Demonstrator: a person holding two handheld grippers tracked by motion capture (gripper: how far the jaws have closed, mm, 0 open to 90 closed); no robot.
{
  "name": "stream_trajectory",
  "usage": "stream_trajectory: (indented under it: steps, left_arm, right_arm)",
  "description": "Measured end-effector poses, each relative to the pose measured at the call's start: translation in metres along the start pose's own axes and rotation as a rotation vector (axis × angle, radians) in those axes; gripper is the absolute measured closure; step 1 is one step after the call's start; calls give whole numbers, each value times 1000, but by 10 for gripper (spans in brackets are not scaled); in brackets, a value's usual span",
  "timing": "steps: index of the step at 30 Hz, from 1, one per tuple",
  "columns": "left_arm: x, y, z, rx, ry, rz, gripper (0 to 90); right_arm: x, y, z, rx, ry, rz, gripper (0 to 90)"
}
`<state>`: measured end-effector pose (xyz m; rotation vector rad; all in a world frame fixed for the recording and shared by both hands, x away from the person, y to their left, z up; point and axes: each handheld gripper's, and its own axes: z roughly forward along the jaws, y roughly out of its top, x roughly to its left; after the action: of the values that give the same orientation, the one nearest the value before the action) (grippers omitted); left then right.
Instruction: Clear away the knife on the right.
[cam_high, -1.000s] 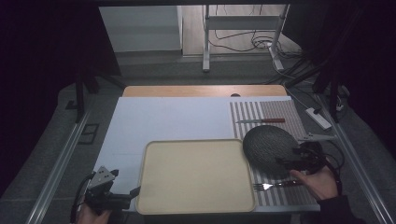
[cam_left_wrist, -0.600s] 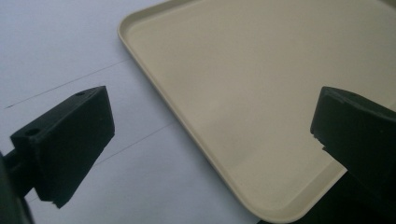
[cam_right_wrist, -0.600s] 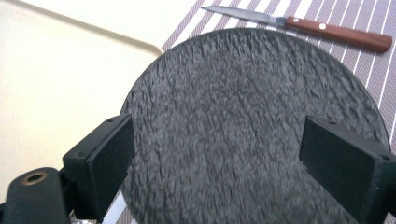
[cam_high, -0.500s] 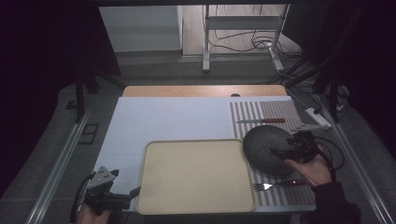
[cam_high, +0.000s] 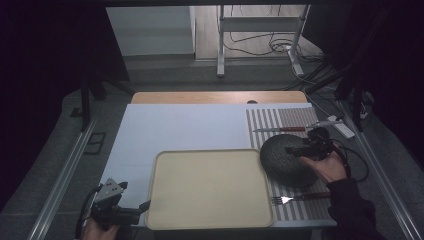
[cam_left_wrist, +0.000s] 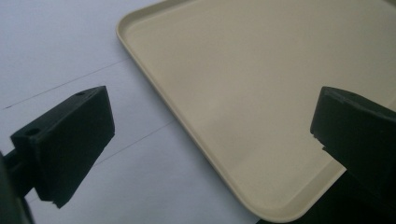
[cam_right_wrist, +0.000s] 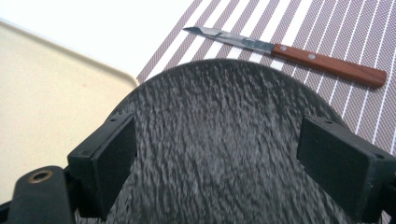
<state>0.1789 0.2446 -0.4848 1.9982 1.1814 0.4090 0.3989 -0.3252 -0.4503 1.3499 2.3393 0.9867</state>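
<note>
A cream tray (cam_high: 210, 190) lies at the near middle of the table. Right of it, a dark textured plate (cam_high: 282, 162) rests on a striped placemat (cam_high: 295, 117). My right gripper (cam_high: 300, 148) hovers over the plate's far right part, open. In the right gripper view the plate (cam_right_wrist: 219, 121) spreads under and between the wide-set jaws of that gripper (cam_right_wrist: 224, 149), which grip nothing. My left gripper (cam_high: 142, 209) sits at the tray's near left corner, open. In the left gripper view the tray's rim (cam_left_wrist: 187, 126) runs between the spread jaws of this gripper (cam_left_wrist: 215, 121).
A wooden-handled knife (cam_high: 280, 129) (cam_right_wrist: 289, 49) lies on the placemat beyond the plate. A fork (cam_high: 300, 198) lies near the front edge, right of the tray. A white mat (cam_high: 185, 125) covers the table's left and middle. Cables trail on the floor behind.
My right gripper moved away from the fork area, forward and leftward, to a spot over the plate. The left gripper, tray and plate stayed put.
</note>
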Motion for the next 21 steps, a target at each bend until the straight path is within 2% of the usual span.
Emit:
stream_trajectory:
  steps: [7, 14, 21]
  left_arm:
    - [0, 0, 0, 2, -1, 1, 0]
    - [0, 0, 0, 5, 1, 4, 0]
    - [-1, 0, 1, 7, -1, 7, 0]
  right_arm:
    - [-11, 13, 14, -1, -1, 5, 141]
    - [-19, 20, 25, 21, 5, 21, 143]
    - [-32, 31, 39, 33, -27, 40, 118]
